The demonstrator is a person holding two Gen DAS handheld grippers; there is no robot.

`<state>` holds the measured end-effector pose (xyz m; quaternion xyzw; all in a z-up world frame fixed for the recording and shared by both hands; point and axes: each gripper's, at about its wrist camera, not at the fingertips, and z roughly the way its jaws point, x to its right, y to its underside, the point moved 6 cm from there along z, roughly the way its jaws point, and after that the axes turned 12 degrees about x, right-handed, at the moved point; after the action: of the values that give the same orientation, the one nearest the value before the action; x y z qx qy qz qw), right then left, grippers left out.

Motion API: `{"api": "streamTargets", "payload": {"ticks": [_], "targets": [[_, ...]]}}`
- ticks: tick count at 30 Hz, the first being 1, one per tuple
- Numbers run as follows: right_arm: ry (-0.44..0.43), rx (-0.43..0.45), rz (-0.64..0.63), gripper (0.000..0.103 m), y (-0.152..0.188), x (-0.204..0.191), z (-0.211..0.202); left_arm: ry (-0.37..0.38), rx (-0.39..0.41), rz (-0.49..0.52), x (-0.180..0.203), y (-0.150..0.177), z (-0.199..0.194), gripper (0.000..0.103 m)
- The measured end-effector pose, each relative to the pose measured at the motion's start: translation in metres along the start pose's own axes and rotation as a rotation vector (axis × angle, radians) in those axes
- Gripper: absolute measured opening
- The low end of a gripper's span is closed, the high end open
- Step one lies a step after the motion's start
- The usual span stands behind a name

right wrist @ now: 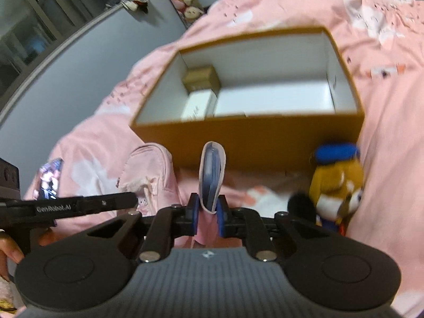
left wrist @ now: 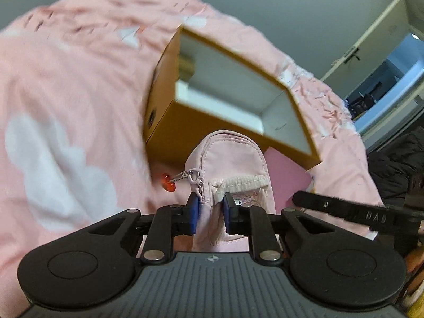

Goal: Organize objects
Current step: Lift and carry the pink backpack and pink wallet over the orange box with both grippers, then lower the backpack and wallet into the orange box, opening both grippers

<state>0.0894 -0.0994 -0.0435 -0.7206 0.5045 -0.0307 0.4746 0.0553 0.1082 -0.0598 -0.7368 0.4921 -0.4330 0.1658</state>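
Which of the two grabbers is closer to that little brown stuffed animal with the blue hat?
The right. The right gripper holds a flat pink item with the plush toy just beside it; the left gripper is further off, clamped on the pink pouch.

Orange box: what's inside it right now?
The orange box holds a small brown box and a white box at its left end; the near wall hides the floor beside it.
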Motion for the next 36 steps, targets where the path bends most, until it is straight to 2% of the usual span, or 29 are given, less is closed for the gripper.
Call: {"api": "streamTargets", "payload": {"ticks": [7, 11, 15, 19, 24, 29, 36], "targets": [[-0.004, 0.046, -0.119, 0.014, -0.064, -0.003, -0.023, 0.054, 0.103, 0.098, 0.04, -0.049, -0.002, 0.021], [0.058, 0.064, -0.195, 0.014, -0.111, 0.01, -0.023, 0.069, 0.153, 0.152, 0.06, -0.082, 0.009, 0.021], [0.144, 0.071, -0.258, 0.013, -0.144, 0.027, -0.015, 0.082, 0.136, 0.165, 0.075, -0.1, 0.041, 0.021], [0.151, -0.015, -0.286, 0.013, -0.149, 0.042, 0.008, 0.065, 0.12, 0.178, 0.08, -0.102, 0.072, 0.021], [0.197, -0.076, -0.285, 0.013, -0.143, 0.063, 0.054, 0.033, 0.106, 0.162, 0.075, -0.095, 0.099, 0.021], [0.188, -0.159, -0.204, 0.013, -0.124, 0.08, 0.089, 0.031, 0.086, 0.14, 0.067, -0.091, 0.116, 0.021], [0.153, -0.255, -0.059, 0.013, -0.105, 0.096, 0.114, 0.046, 0.056, 0.128, 0.06, -0.088, 0.131, 0.021]]}}
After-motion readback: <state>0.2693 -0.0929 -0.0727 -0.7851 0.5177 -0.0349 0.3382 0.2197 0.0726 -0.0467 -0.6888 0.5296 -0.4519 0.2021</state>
